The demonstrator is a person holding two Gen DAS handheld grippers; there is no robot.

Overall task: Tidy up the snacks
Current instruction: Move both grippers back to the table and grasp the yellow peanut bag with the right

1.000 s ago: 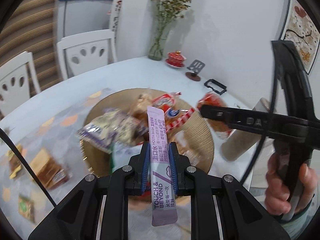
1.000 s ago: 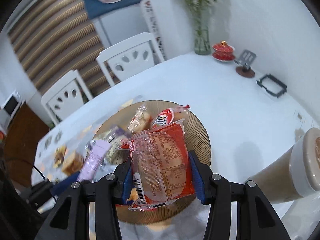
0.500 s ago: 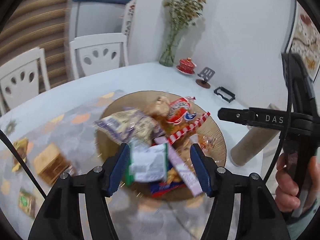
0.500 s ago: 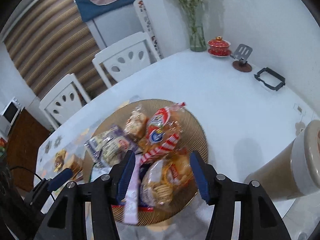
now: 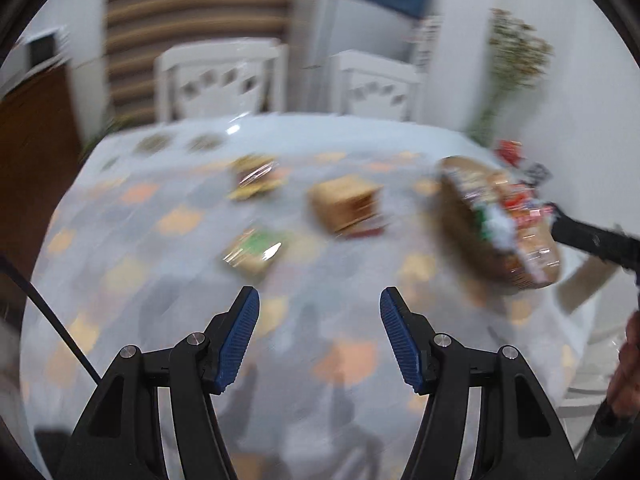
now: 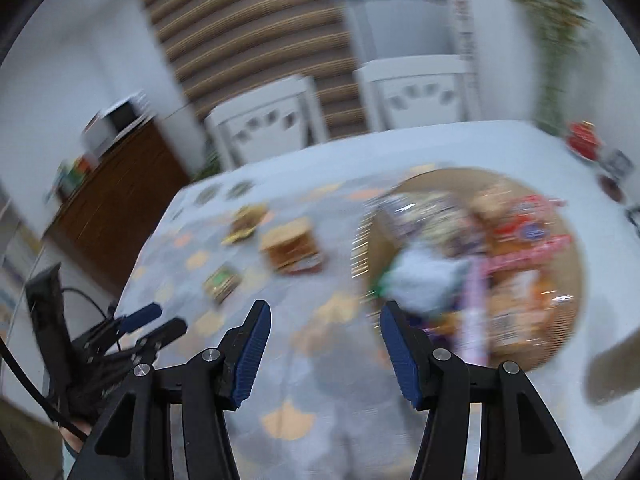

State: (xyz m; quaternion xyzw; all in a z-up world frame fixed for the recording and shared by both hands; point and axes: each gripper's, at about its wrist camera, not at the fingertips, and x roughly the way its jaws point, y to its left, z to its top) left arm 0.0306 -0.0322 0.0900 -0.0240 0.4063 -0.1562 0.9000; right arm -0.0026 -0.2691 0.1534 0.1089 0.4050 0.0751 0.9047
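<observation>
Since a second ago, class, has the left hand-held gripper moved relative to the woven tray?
Yes. The left hand-held gripper was over the woven tray; the tray now sits far right in its view, so it swung left toward the loose snacks.

Even soft indoor light, heavy motion blur across both views, fisheye bending and dark vignette at edges

Woven tray, shiny wrappers, ribbed pads

The tray [image 6: 568,248] looks woven straw; snack packets [image 6: 520,240] glint like glossy plastic film; blue pads [image 5: 240,340] are ribbed, black plastic arms matt.
</observation>
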